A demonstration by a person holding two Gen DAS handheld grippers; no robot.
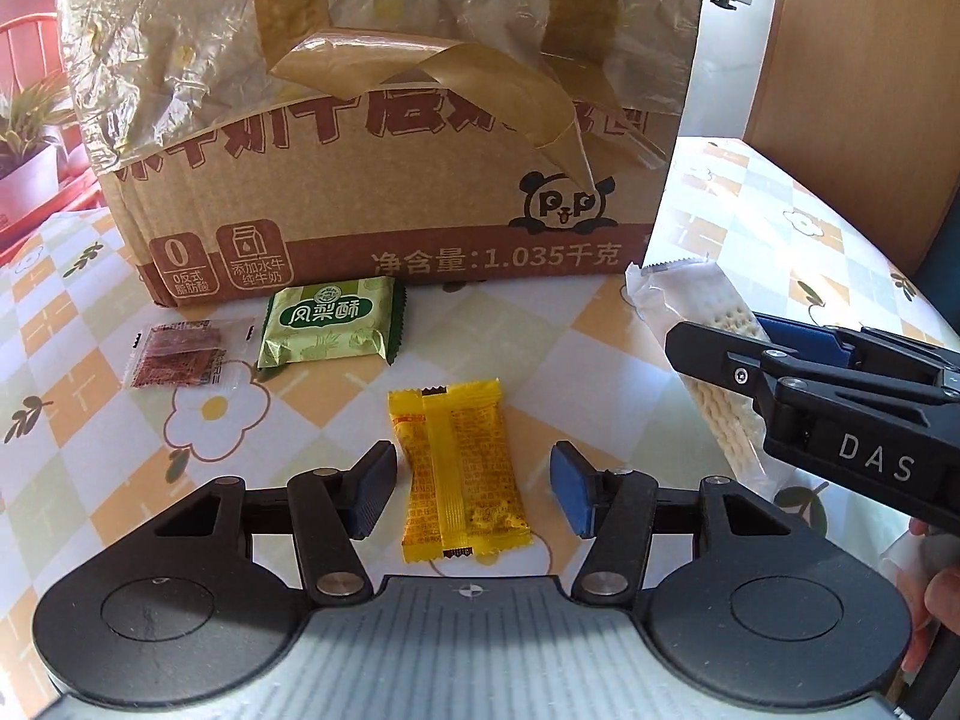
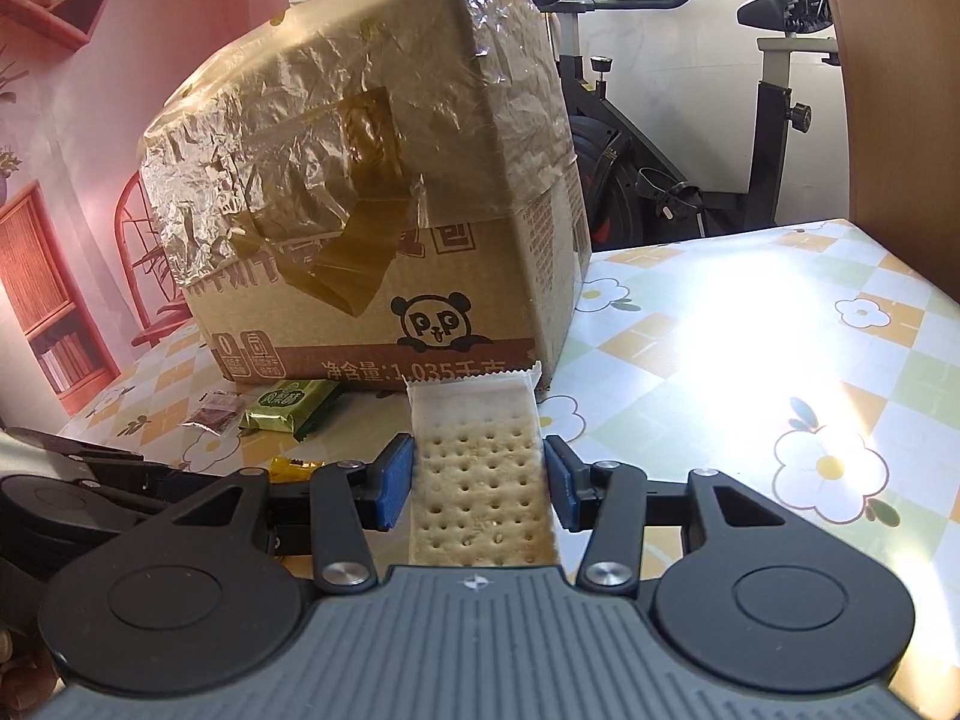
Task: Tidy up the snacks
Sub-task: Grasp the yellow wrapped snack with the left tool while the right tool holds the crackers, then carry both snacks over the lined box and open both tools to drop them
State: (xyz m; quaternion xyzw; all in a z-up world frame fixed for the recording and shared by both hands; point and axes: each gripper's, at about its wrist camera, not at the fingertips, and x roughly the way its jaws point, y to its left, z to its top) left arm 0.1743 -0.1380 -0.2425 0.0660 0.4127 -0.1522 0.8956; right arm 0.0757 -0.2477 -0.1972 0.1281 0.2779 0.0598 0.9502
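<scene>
Left claw: released, jaws standing apart on either side of the yellow packet, pads clear of both long edges. The packet lies flat on the counter, seam side up, its length running along the claw's line of sight.

Right claw: clenched on the cracker pack, one blue pad against each long side. In the left wrist view the pack's sealed end reaches toward the lower right corner of the cardboard box; whether the pack rests on the counter or is held just above it, cannot tell.

Step in hand, as I judge it: left claw about to pick the yellow packet. To do it well:
- keep the packet centred between the pads; it looks roughly centred now;
- bring the pad tips down to the counter before closing, since the packet is thin and soft;
- close across the short width, on the filled body rather than the crimped ends.

Pose: left claw pitched steeply down at the counter, jaws level across the packet. Right claw shallower, aimed at the box front, entering the left view from the right; part of the person's hand shows at that edge.

Further out: green packet and small clear sachet lie just in front of the box, well clear of both claws.
</scene>
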